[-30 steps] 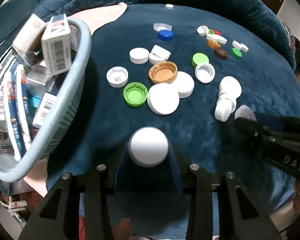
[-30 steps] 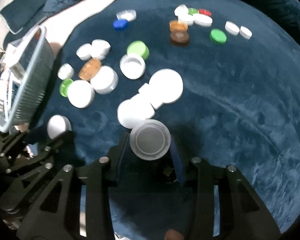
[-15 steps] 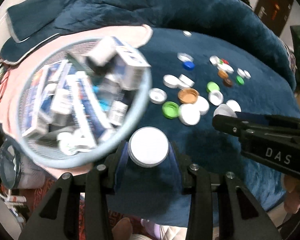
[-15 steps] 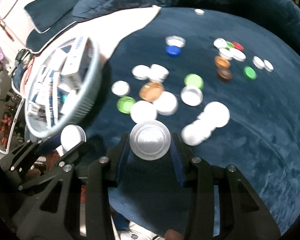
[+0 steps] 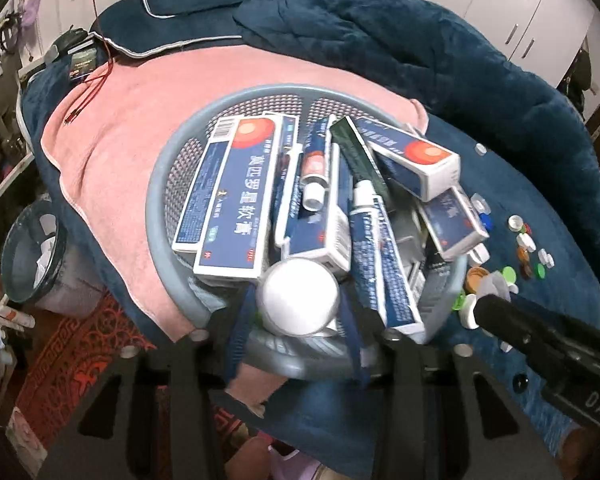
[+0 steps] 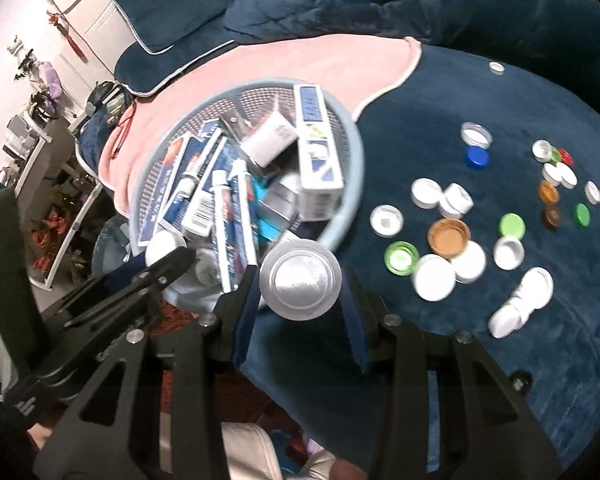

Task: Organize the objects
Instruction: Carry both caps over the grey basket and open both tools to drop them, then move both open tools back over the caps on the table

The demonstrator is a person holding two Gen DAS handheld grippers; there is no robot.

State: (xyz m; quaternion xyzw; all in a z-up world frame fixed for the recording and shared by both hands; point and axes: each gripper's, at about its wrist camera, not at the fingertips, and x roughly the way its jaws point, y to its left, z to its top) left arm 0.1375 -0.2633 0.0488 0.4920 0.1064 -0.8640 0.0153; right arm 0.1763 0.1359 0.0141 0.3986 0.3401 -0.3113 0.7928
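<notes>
Both tongs are loaded right now: left tongs point(image 5: 298, 300) are clamped on a white lid point(image 5: 298, 298), right tongs point(image 6: 300, 286) are pinching a silvery lid point(image 6: 300, 285). What matters is where the basket point(image 5: 160, 216) sits. From the left view the white lid hangs right over the near rim, boxes and tubes point(image 5: 236, 196) straight ahead, so that hand looks closer to dropping. The right one's lid hovers at the basket's near edge, basket ahead and to the left. Only the right view shows the leftover caps point(image 6: 448, 236) spread on the blue bed cover point(image 6: 500, 92); the left view barely catches them.
</notes>
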